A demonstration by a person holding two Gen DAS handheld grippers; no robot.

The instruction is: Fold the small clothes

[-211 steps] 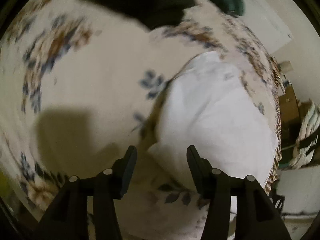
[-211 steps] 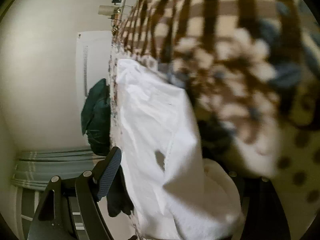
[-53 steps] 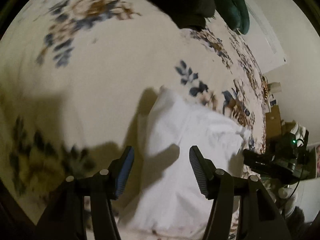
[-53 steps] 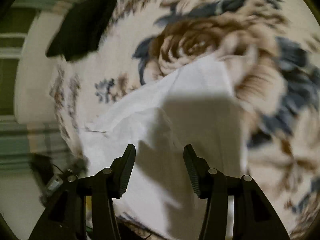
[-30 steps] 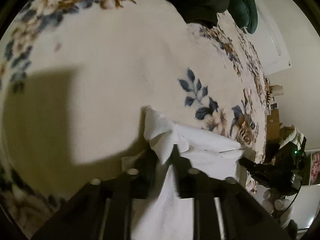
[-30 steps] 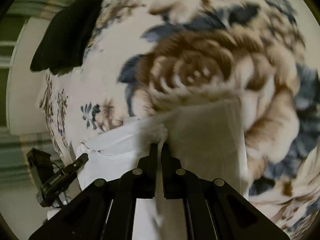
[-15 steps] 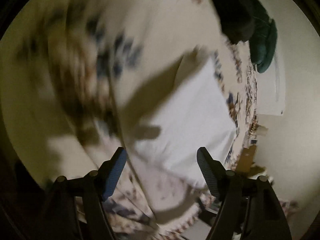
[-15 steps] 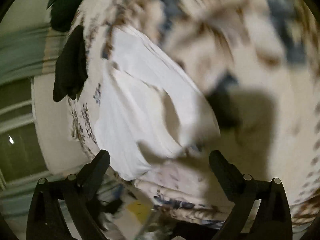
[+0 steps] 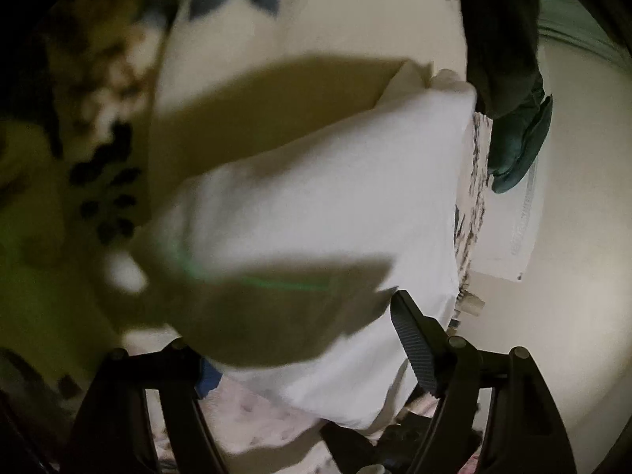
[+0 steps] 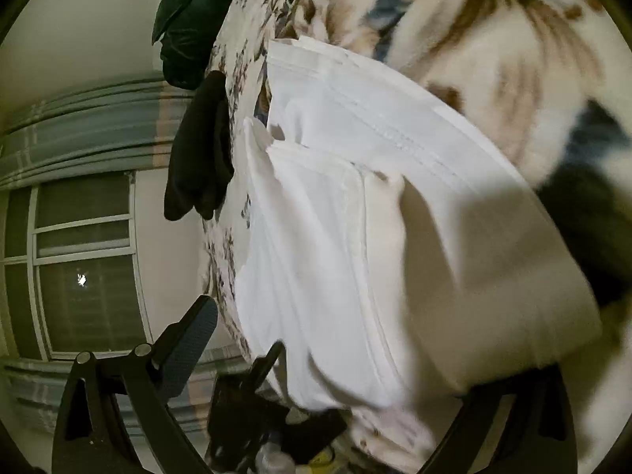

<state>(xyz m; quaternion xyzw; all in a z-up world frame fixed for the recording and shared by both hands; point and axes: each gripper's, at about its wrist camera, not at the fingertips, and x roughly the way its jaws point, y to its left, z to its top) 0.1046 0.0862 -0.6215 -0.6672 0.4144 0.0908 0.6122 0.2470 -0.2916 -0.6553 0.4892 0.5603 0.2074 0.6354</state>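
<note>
A folded white garment [image 9: 316, 205] lies on the floral blanket [image 9: 316, 19]. In the right wrist view the garment [image 10: 355, 205] shows stacked folded layers and a stitched hem. My left gripper [image 9: 300, 335] is open and empty, its jaws wide apart over the garment's near edge. My right gripper [image 10: 347, 347] is open and empty; its left finger [image 10: 189, 339] shows beside the bed edge, and its right finger is hidden behind the cloth.
A black garment [image 10: 201, 150] and a dark green one [image 10: 189, 15] lie at the blanket's [image 10: 493, 39] far edge; both show in the left wrist view too [image 9: 501, 39] [image 9: 517, 150]. A window [image 10: 79, 268] and wall lie beyond the bed.
One second ago both grippers were shut on the white garment. They have let go and opened wide, and both have pulled back and swung round over the folded garment.
</note>
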